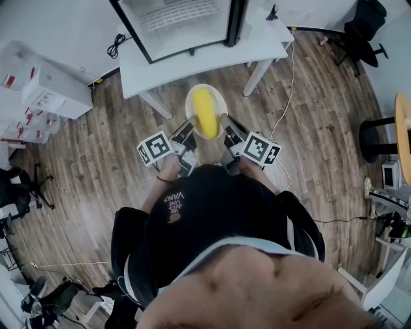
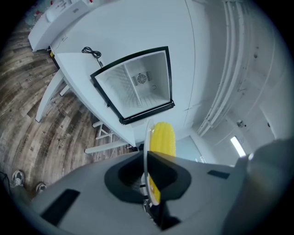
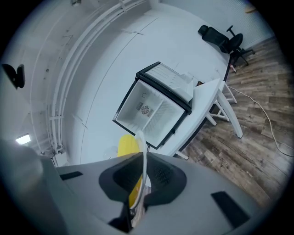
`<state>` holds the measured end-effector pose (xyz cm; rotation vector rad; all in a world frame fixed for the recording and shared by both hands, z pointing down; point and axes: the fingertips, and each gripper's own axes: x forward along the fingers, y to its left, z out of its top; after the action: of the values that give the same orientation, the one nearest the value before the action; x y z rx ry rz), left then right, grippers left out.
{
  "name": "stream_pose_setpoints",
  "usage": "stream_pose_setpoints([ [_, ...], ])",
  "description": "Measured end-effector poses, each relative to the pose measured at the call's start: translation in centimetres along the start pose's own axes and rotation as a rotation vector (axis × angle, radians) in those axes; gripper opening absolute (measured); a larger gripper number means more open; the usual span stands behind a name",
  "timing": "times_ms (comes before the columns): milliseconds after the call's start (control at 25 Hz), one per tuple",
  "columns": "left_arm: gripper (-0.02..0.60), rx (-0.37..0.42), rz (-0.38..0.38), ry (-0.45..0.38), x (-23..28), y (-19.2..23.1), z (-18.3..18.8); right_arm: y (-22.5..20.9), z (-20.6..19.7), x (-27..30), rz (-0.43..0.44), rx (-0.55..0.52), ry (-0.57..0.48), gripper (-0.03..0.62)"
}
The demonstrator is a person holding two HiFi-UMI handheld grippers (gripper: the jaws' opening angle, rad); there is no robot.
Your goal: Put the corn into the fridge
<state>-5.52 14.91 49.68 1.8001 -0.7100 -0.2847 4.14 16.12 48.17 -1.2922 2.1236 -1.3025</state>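
Note:
A yellow corn cob [image 1: 204, 112] lies on a small white plate [image 1: 191, 101] held out in front of the person, above the wooden floor. My left gripper [image 1: 187, 130] is shut on the plate's left rim, and my right gripper [image 1: 226, 126] is shut on its right rim. The left gripper view has the plate [image 2: 147, 137] edge-on between the jaws of the left gripper [image 2: 149, 186], with the corn [image 2: 164, 137] beyond it. Seen from the right gripper [image 3: 139, 186], the plate [image 3: 143, 149] and corn [image 3: 126, 146] sit the same way. The open fridge [image 1: 173, 19] stands ahead on a white table [image 1: 199, 61]; its interior [image 2: 138, 82] [image 3: 151, 108] looks bare.
A black cable [image 1: 117, 44] lies on the table beside the fridge. White boxes [image 1: 48, 90] stand at the left, a black office chair [image 1: 359, 32] at the far right, and a round wooden table [image 1: 403, 119] at the right edge. A white cord [image 1: 287, 96] runs across the floor.

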Motion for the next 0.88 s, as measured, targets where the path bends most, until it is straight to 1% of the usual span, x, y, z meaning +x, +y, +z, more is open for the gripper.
stream_pose_setpoints([
  [360, 0.031, -0.009, 0.016, -0.049, 1.1, 0.0, -1.7, -1.5, 0.8, -1.0, 0.029, -0.009, 0.033, 0.026],
  [560, 0.031, -0.024, 0.030, -0.076, 1.2, 0.1, -2.0, -1.8, 0.9, -1.0, 0.038, -0.008, 0.056, 0.026],
  [880, 0.031, -0.037, 0.038, -0.084, 1.4, 0.5, -2.2, -2.1, 0.9, -0.8, 0.042, -0.013, 0.072, 0.026],
])
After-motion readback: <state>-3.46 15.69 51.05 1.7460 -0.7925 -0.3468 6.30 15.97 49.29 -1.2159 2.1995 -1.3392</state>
